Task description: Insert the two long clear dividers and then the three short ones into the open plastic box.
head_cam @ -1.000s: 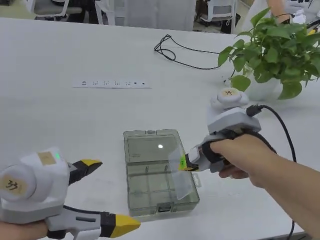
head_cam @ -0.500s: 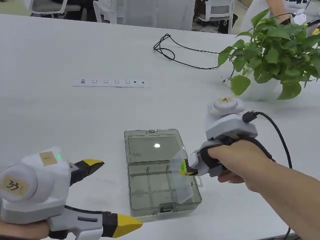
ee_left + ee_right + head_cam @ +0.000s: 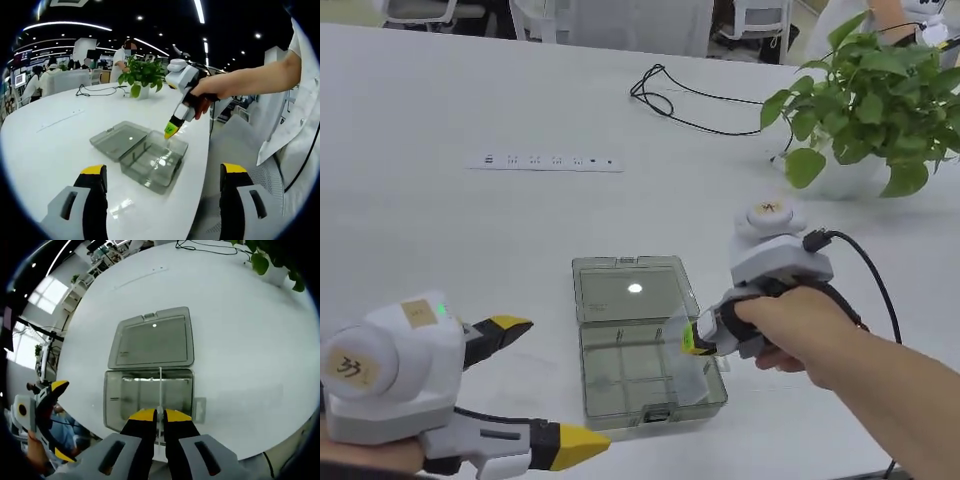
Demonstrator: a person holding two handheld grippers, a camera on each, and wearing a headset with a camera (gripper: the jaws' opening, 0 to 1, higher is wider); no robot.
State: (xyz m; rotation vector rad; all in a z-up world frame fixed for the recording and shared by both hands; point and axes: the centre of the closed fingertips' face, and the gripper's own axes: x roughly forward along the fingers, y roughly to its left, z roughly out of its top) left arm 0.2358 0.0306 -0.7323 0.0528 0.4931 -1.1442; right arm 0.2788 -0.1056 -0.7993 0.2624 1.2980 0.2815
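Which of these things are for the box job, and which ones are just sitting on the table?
For the job:
open plastic box
clear divider, pinched in the right gripper over the box
left gripper, open and holding nothing

Just lying about:
white power strip
black cable
potted plant

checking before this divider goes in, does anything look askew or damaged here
Nothing looks damaged or spilled. The clear divider in the right claw leans at a slant over the open plastic box, not yet seated.
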